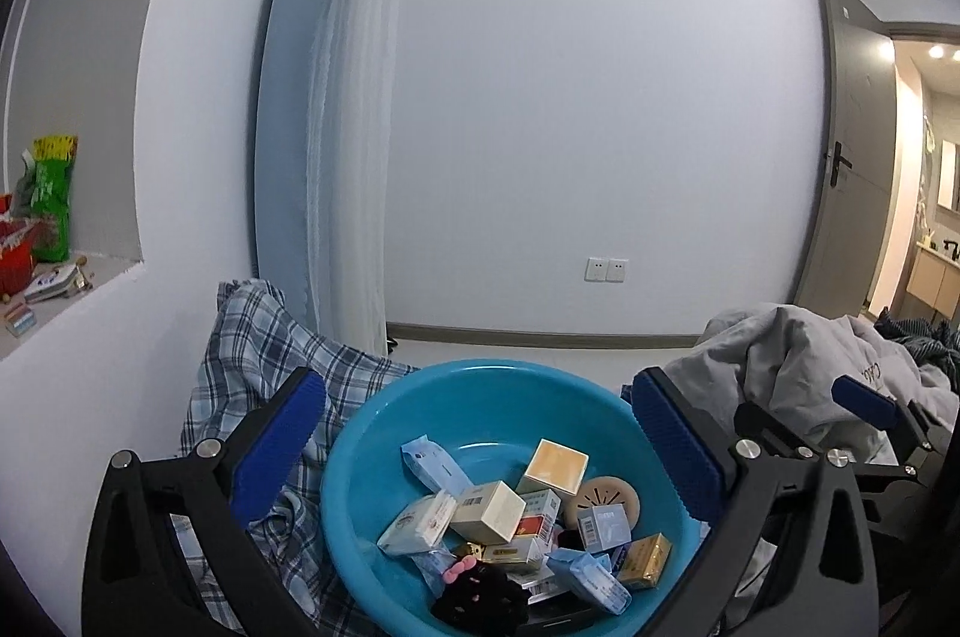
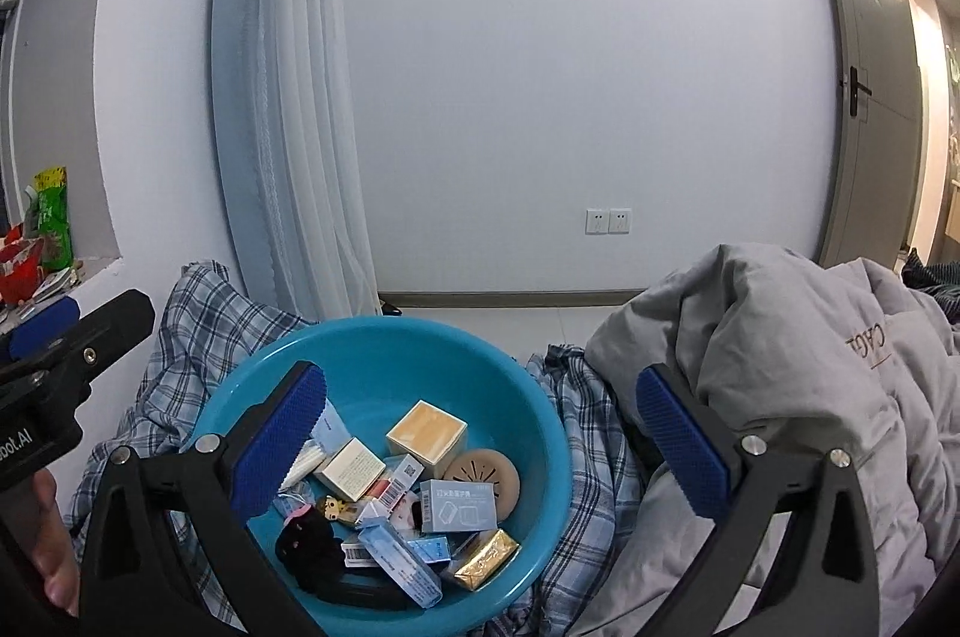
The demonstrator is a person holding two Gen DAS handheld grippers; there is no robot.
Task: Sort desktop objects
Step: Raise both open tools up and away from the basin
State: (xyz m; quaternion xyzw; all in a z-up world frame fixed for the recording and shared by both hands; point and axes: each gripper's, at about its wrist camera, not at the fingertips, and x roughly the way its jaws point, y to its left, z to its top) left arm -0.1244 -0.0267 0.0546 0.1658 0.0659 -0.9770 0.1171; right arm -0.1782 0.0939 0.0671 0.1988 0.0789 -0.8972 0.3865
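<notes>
Left wrist view. We look along the left gripper (image 1: 480, 448), whose jaws stand spread wide and released, with nothing pressed between the blue ribbed pads (image 1: 282, 448). Between and below them sits the round turquoise plastic basin (image 1: 420, 397), resting on a blue-and-white checked cloth (image 1: 264, 337). Inside the basin we see a heap of small things: a square box with an orange-tan lid (image 1: 557, 464), a cream cardboard box with a barcode (image 1: 489, 511), a round tan perforated disc (image 1: 606, 499), a gold foil packet (image 1: 645, 559), pale blue tissue packs (image 1: 432, 463) and a black fuzzy hair tie with a pink bow (image 1: 474, 592). To the right lies a crumpled grey quilt (image 1: 792, 367), and in front of it we see the right gripper (image 1: 870, 433) entering the picture. A white wall with a double socket (image 1: 606, 270) fills the background.

Right wrist view. The right gripper (image 2: 480, 448) likewise has its jaws parted and empty. Its left pad (image 2: 282, 448) overlaps the basin (image 2: 528, 397), which here lies left of centre; the orange-lidded box (image 2: 427, 430), disc (image 2: 483, 478), foil packet (image 2: 487, 559) and hair tie (image 2: 306, 541) lie inside. The grey quilt (image 2: 780, 367) rises at right. At far left we see the left gripper (image 2: 66, 331) and a bare hand (image 2: 51, 547) below it.
</notes>
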